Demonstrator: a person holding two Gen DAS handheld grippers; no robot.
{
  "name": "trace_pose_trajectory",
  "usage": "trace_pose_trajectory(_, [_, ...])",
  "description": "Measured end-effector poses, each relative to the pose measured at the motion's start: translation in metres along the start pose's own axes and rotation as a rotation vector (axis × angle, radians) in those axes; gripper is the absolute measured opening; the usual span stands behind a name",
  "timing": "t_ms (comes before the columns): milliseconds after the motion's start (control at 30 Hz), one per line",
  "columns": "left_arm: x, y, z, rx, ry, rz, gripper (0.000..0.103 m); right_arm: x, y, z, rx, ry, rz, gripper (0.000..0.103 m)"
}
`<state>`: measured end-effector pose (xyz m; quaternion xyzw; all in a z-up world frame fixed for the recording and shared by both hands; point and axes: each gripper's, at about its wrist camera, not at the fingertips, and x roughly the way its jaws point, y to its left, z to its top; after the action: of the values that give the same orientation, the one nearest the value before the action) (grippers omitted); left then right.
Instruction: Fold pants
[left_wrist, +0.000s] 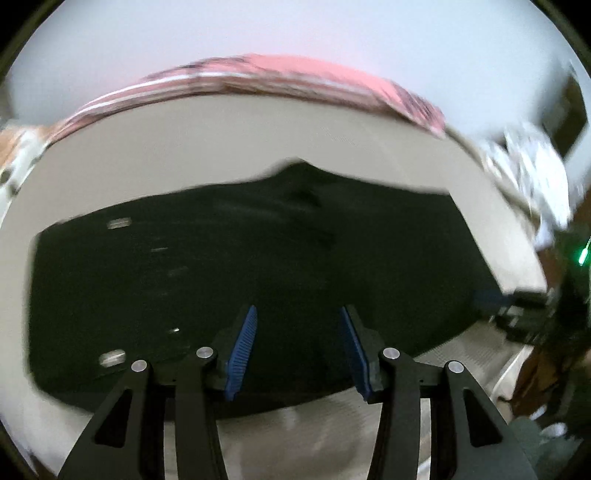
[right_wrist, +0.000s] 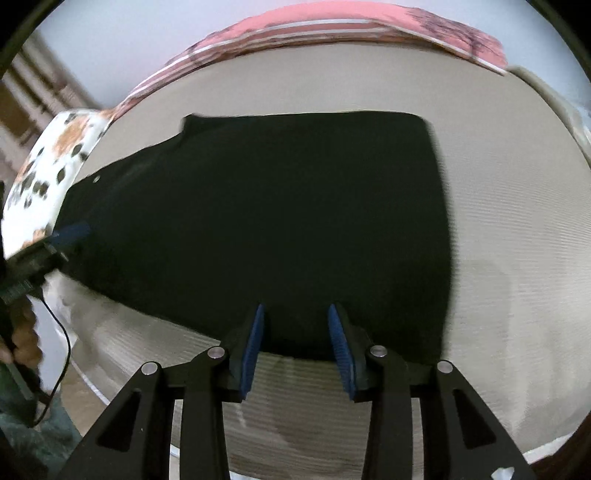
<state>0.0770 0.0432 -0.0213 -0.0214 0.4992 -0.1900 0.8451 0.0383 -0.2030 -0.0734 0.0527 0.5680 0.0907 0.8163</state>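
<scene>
The black pants (right_wrist: 266, 221) lie flat on the beige bed cover (right_wrist: 517, 229), folded into a broad dark block. The left gripper (left_wrist: 298, 314) hangs over the pants with its blue pads (left_wrist: 243, 343) parted and nothing between them. The right gripper (right_wrist: 296, 312) stands at the near edge of the pants, jaws apart and empty. A pink striped cloth (right_wrist: 332, 26) lies beyond the pants, at the bed's far edge.
</scene>
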Motion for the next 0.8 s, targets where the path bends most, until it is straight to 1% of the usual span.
trace_pose_trajectory(67, [-0.024,0.031,0.005,-0.087,-0.029,0.018,0.051,0.007,0.017,0.006,-0.038,0.014,0.028,0.036])
trace_pose_trajectory(133, [-0.043,0.066,0.0,-0.188,-0.047,0.035,0.052,0.013,0.033,0.012,-0.061,0.032,0.065,0.036])
trace_pose_trajectory(233, [-0.067,0.111,-0.014,-0.312,-0.071,0.064,0.052,0.025,0.066,0.02,-0.127,0.057,0.109,0.036])
trace_pose_trajectory(333, [-0.082,0.141,-0.027,-0.4,-0.076,0.077,0.052,0.037,0.101,0.029,-0.214,0.079,0.12,0.036])
trace_pose_trajectory(400, [-0.085,0.159,-0.039,-0.464,-0.051,0.035,0.052,0.04,0.117,0.035,-0.244,0.092,0.161,0.038])
trace_pose_trajectory(433, [-0.084,0.167,-0.045,-0.505,-0.034,-0.003,0.052,0.041,0.123,0.037,-0.248,0.097,0.169,0.039])
trace_pose_trajectory(467, [-0.081,0.177,-0.054,-0.56,-0.014,-0.065,0.052,0.04,0.128,0.041,-0.247,0.098,0.187,0.041])
trace_pose_trajectory(567, [-0.069,0.2,-0.076,-0.691,0.031,-0.188,0.052,0.034,0.133,0.049,-0.228,0.078,0.208,0.049])
trace_pose_trajectory(667, [-0.06,0.208,-0.083,-0.736,0.037,-0.229,0.052,0.027,0.133,0.058,-0.213,0.059,0.201,0.051])
trace_pose_trajectory(800, [-0.044,0.206,-0.082,-0.715,0.053,-0.275,0.052,0.021,0.127,0.067,-0.177,0.039,0.176,0.053])
